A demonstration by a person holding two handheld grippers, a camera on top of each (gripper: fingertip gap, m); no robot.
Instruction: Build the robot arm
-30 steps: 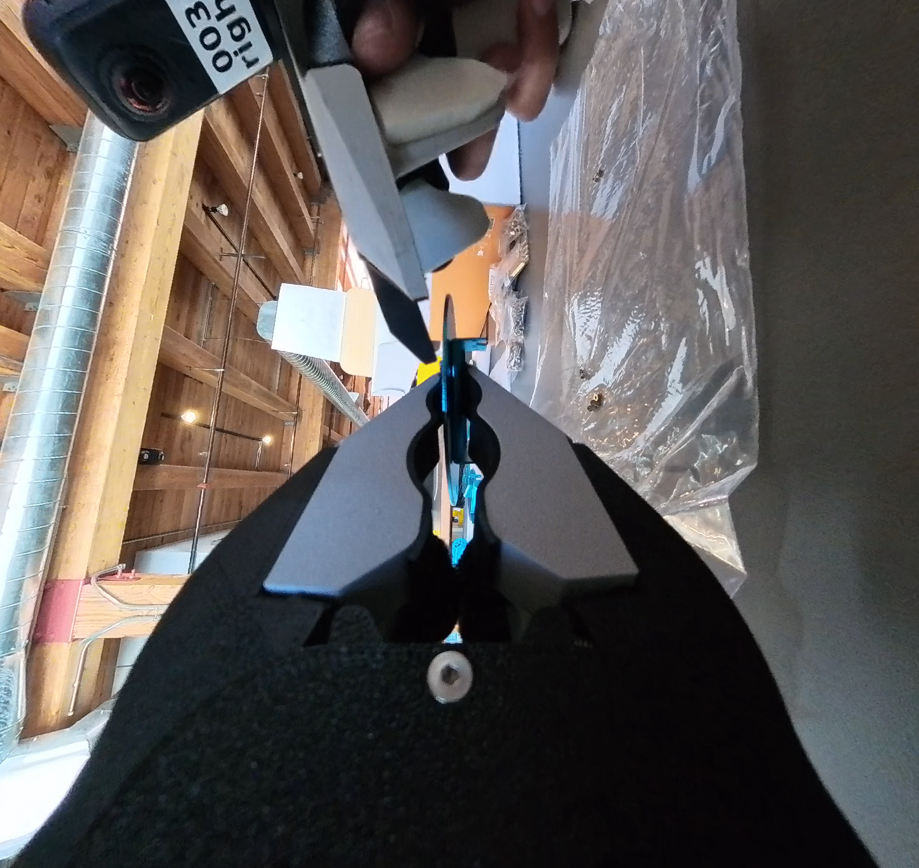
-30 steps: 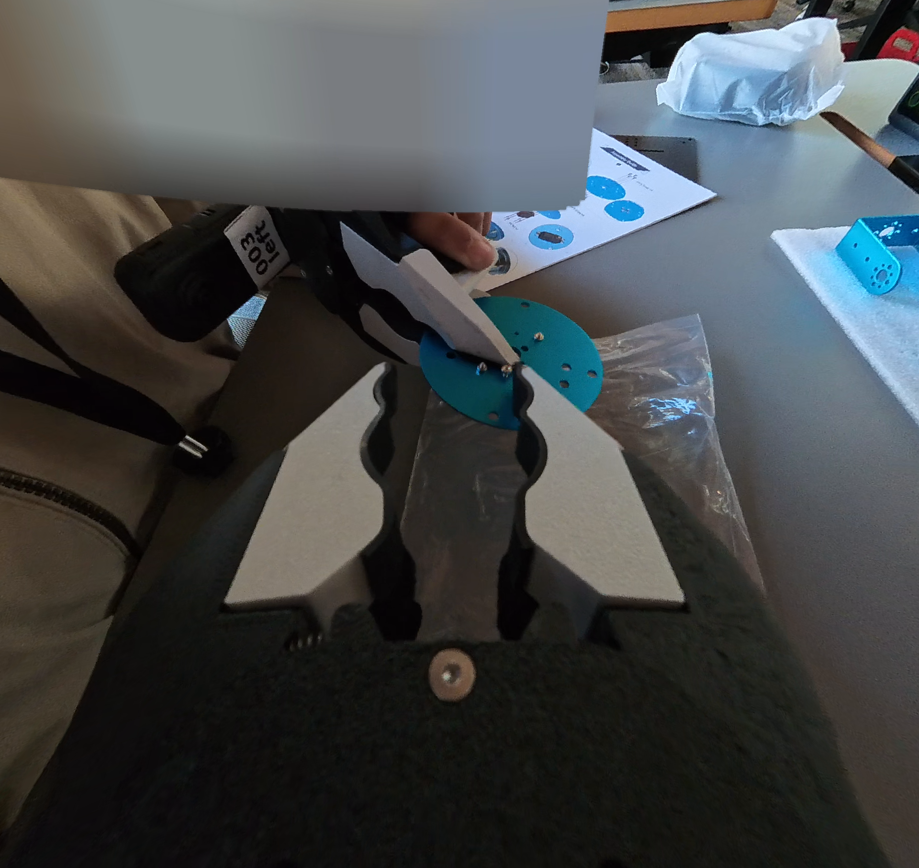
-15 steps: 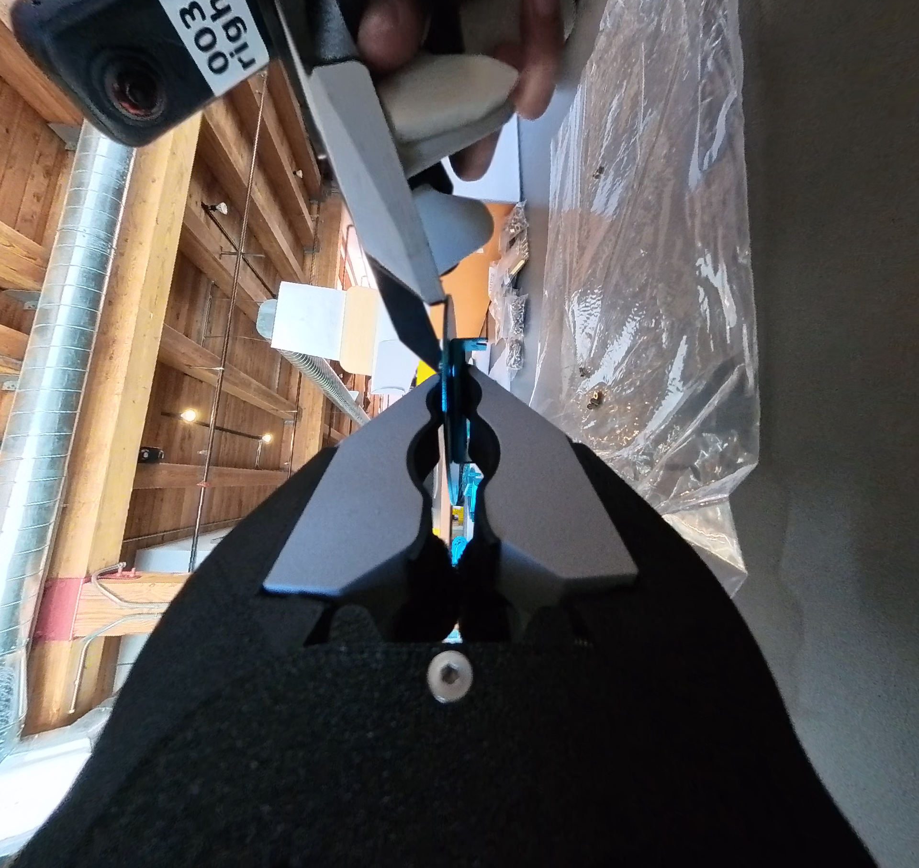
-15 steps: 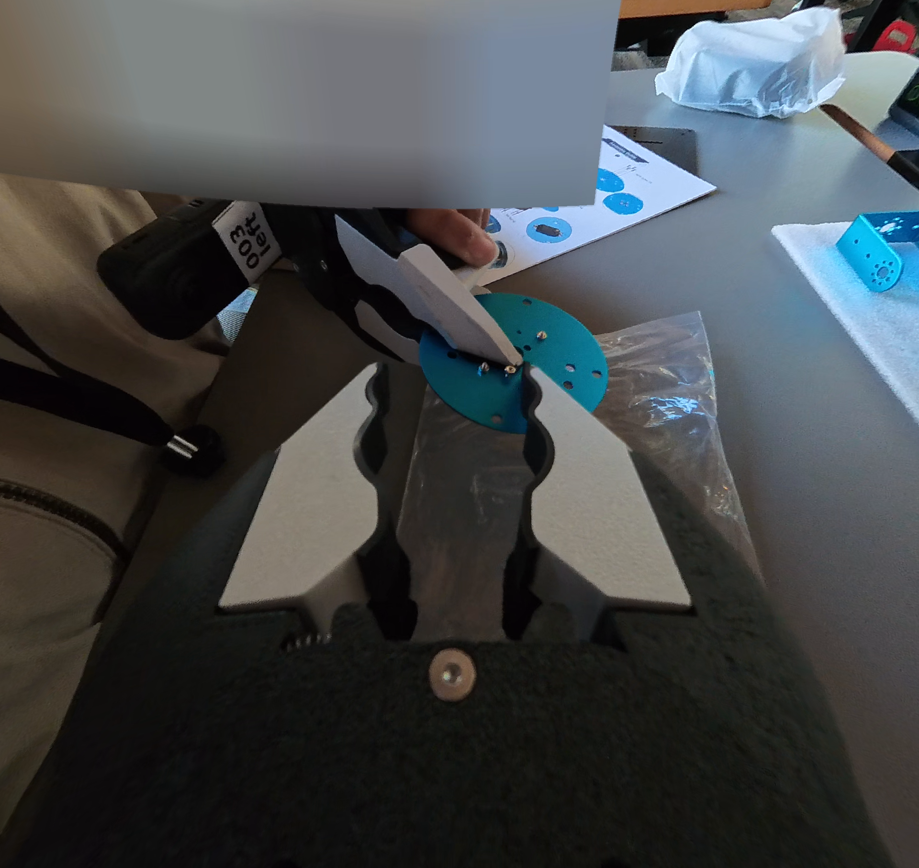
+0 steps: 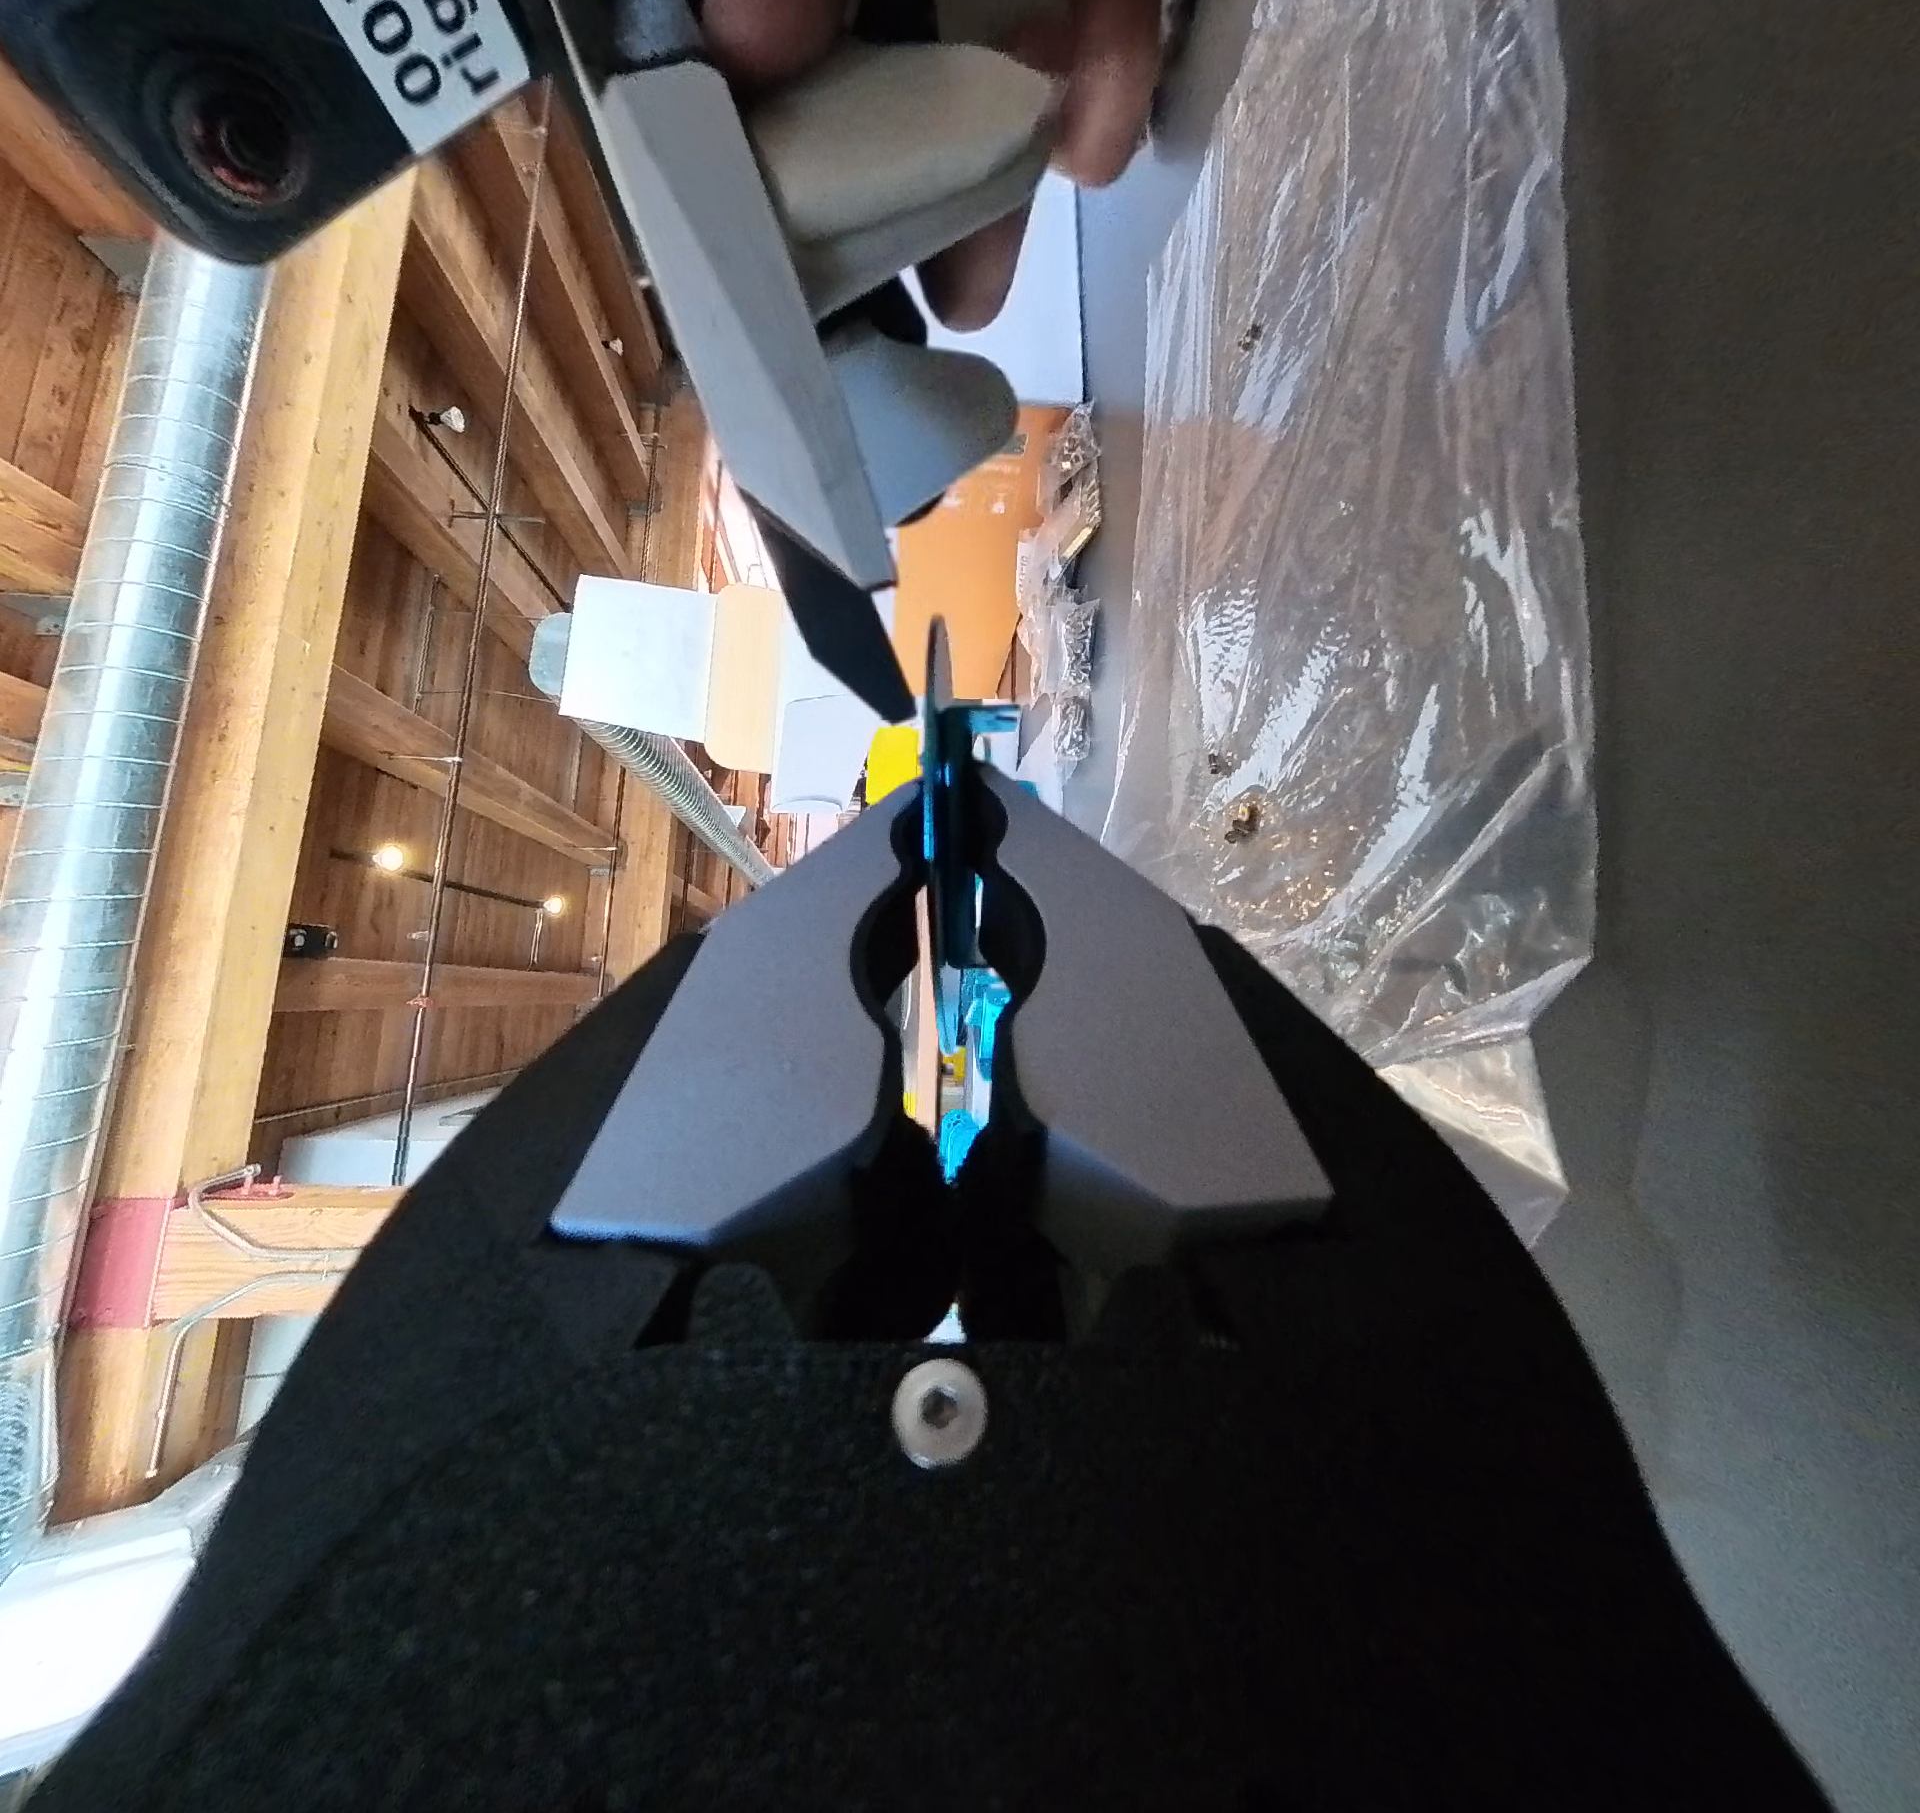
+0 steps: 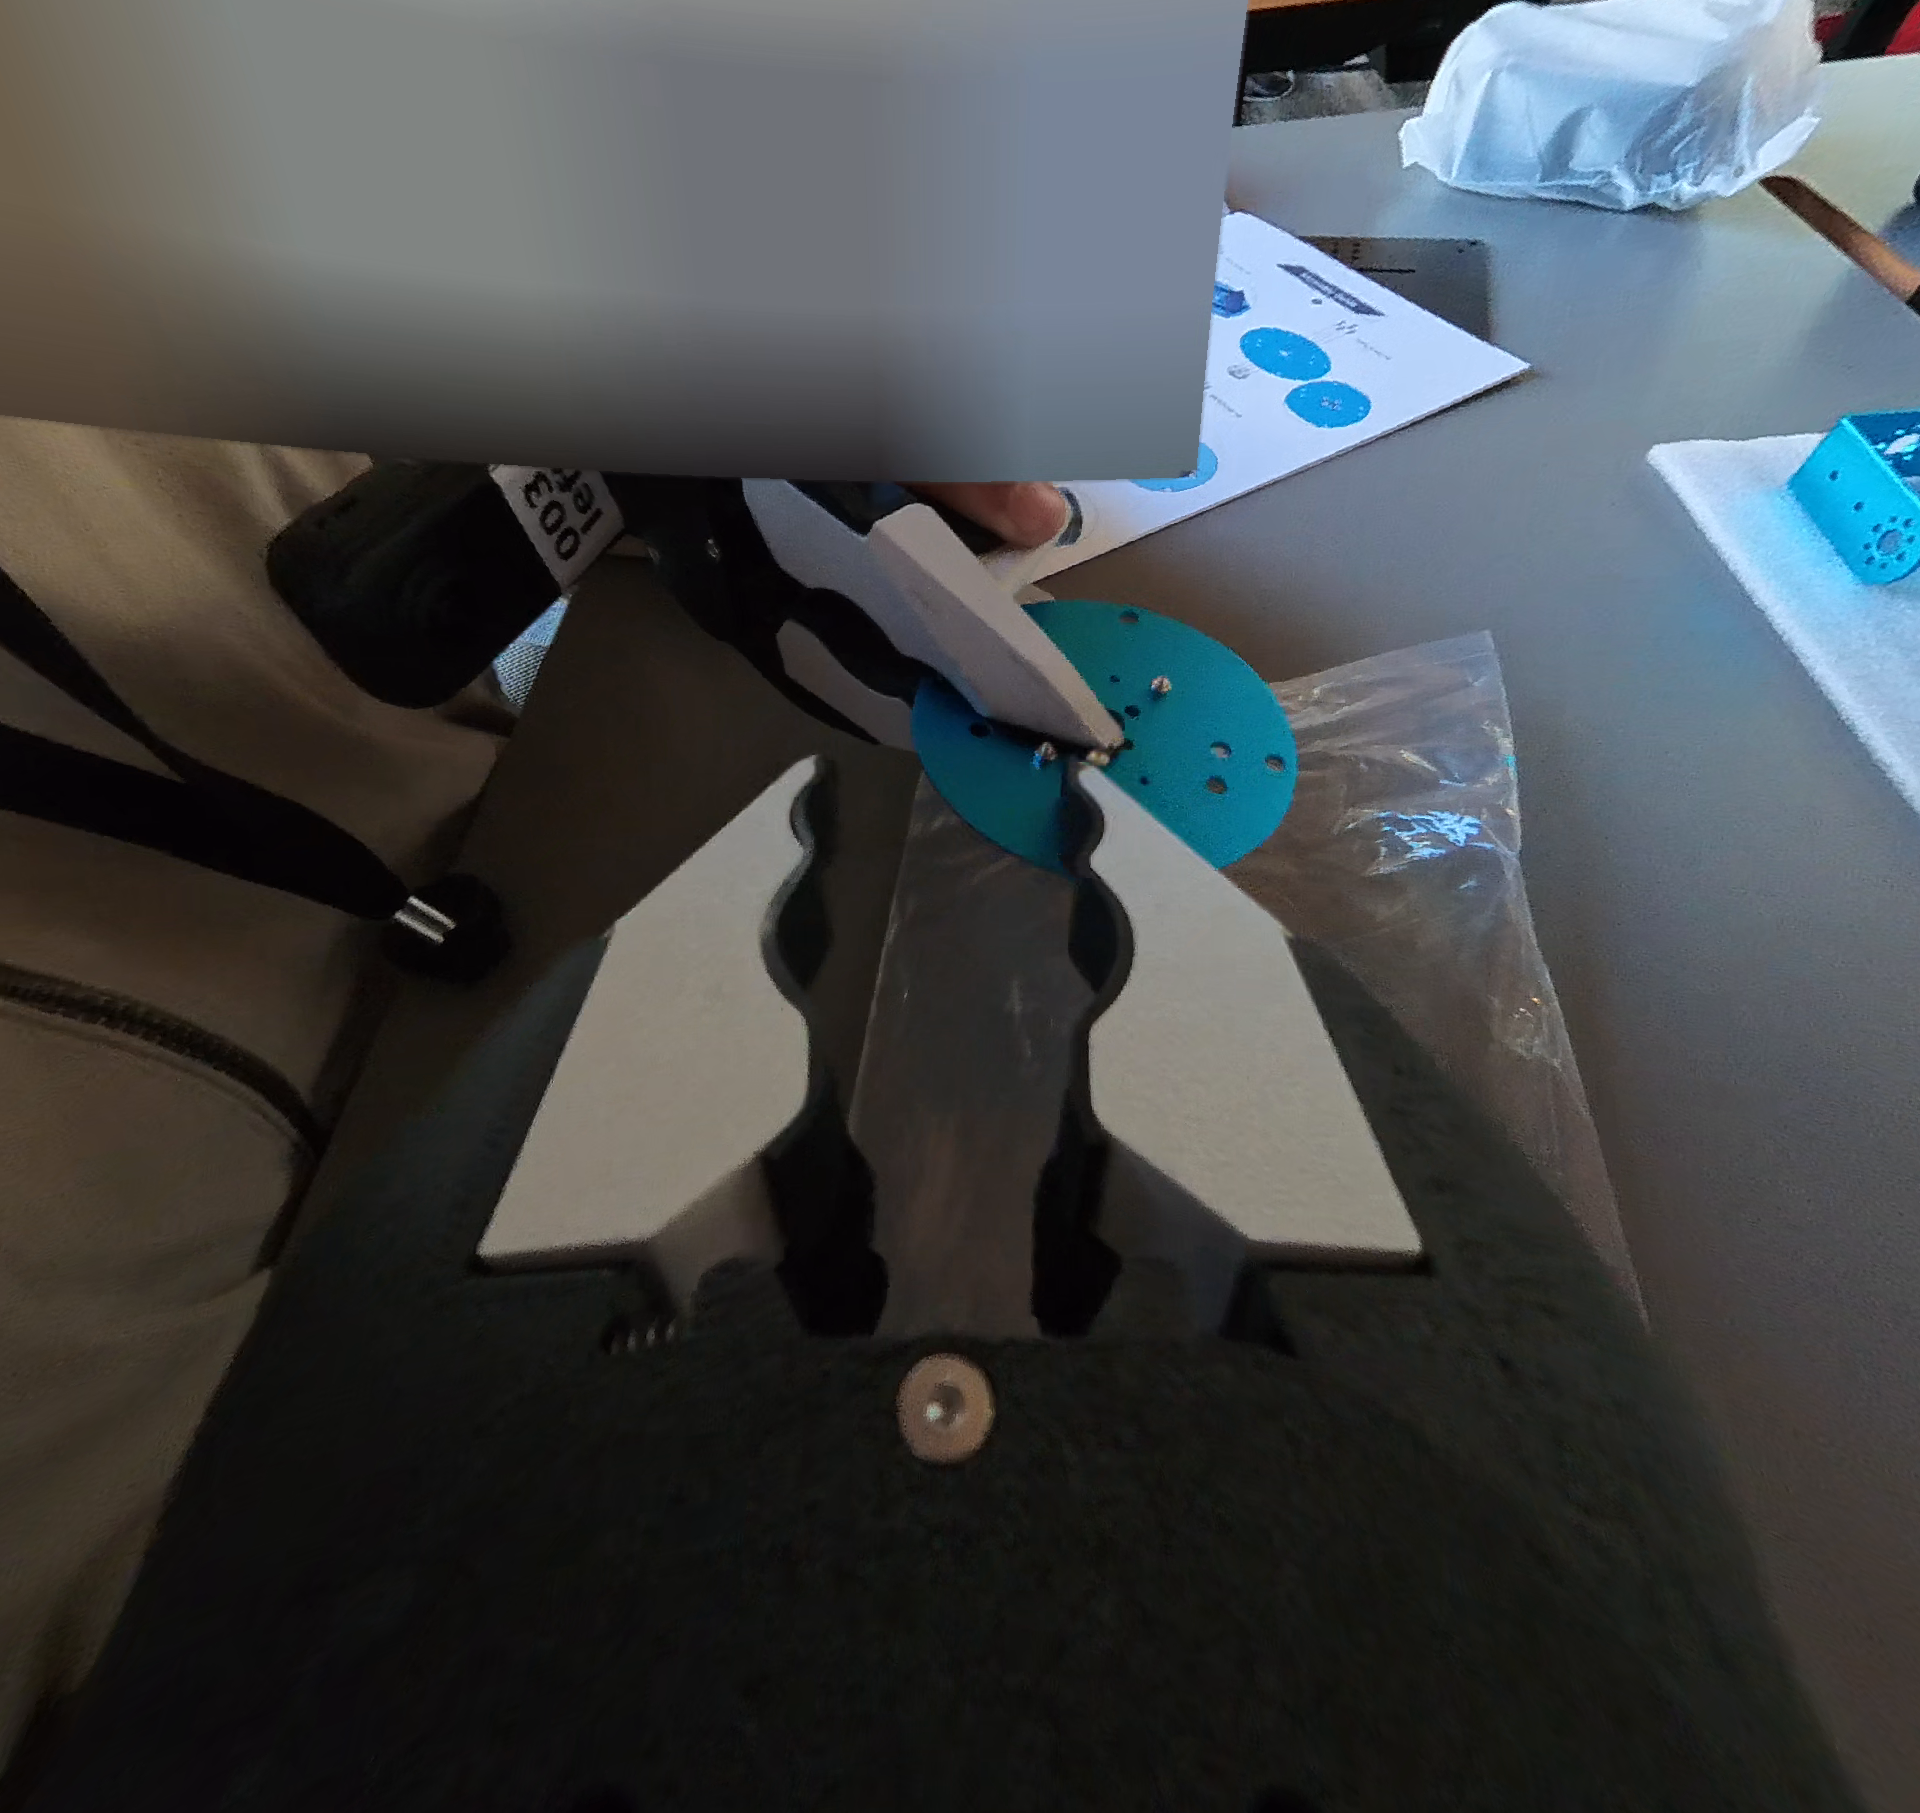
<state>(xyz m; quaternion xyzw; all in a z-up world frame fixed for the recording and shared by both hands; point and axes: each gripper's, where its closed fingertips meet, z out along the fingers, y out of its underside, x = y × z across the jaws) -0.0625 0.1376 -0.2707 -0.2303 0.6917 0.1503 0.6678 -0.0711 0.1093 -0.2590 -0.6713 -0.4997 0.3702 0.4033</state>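
My left gripper (image 5: 940, 787) is shut on a blue round plate with holes (image 5: 938, 667), seen edge-on here. In the right wrist view the plate (image 6: 1195, 766) is held flat above a clear plastic bag (image 6: 1403, 911), and small screws (image 6: 1161, 685) stick out of its face. The left gripper (image 6: 1091, 735) clamps it from the upper left. My right gripper (image 6: 945, 776) is open and empty. Its right fingertip (image 6: 1086, 776) is at the plate's near edge, beside two screws. It also shows in the left wrist view (image 5: 883, 641), with its dark fingertip close to the plate's face.
A grey table (image 6: 1558, 620) carries a printed sheet with blue circles (image 6: 1351, 361), a white foam pad (image 6: 1766, 537) with a blue bracket (image 6: 1860, 516), and a crumpled white bag (image 6: 1610, 111). Small packets of screws (image 5: 1070, 537) lie beyond. A person's torso fills the left (image 6: 156, 1140).
Little has changed. The left gripper keeps its hold on the plate, shifted slightly right. The right gripper's fingertip stays at the plate and has drawn slightly nearer the left camera.
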